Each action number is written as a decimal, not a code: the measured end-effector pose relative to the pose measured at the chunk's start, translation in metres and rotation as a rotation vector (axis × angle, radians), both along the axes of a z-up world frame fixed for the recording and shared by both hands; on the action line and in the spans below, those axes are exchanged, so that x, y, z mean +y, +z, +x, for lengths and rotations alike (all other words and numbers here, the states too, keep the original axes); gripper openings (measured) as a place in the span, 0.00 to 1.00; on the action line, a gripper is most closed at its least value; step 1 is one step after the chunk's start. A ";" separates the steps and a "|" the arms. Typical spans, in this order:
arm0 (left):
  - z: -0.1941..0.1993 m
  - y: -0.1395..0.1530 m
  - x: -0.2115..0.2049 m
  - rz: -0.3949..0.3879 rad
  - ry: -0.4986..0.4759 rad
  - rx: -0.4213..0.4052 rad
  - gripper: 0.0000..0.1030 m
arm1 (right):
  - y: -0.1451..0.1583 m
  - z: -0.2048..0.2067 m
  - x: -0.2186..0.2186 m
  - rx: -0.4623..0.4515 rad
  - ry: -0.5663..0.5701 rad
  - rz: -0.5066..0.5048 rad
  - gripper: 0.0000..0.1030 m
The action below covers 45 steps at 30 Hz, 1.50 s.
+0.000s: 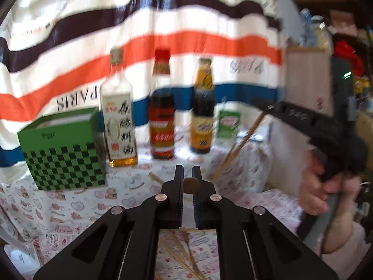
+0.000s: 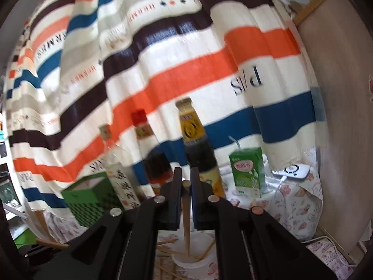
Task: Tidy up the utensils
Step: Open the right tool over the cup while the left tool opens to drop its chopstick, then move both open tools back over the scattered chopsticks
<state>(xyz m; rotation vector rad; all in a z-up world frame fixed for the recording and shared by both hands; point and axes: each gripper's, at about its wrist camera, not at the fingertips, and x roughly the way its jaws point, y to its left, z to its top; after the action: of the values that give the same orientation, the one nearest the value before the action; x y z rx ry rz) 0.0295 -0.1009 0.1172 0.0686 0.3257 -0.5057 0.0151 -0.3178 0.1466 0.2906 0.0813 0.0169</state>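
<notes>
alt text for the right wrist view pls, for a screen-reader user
The right gripper is shut on a wooden chopstick whose tip hangs over a white cup holding more sticks. Behind stand sauce bottles, a green checkered box, a green drink carton and a striped curtain.

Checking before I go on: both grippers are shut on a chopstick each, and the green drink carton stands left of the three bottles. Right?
Not quite. The left wrist view shows the green drink carton right of the three bottles. The left gripper and right gripper do each clamp a chopstick.
</notes>
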 end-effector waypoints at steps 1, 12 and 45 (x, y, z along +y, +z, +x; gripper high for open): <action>0.012 -0.006 -0.003 0.002 0.016 0.039 0.06 | -0.003 0.005 0.000 0.019 -0.001 0.003 0.06; 0.058 -0.024 -0.046 0.054 -0.008 0.187 0.06 | -0.034 0.050 -0.029 0.211 0.032 0.141 0.06; 0.004 -0.014 0.034 -0.032 0.423 -0.193 0.82 | -0.013 0.028 -0.008 0.180 0.093 0.084 0.77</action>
<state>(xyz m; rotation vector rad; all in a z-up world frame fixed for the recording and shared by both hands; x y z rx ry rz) 0.0336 -0.0666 0.1031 0.0160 0.1355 -0.0835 0.0435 -0.3261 0.1333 0.3721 0.2737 0.0866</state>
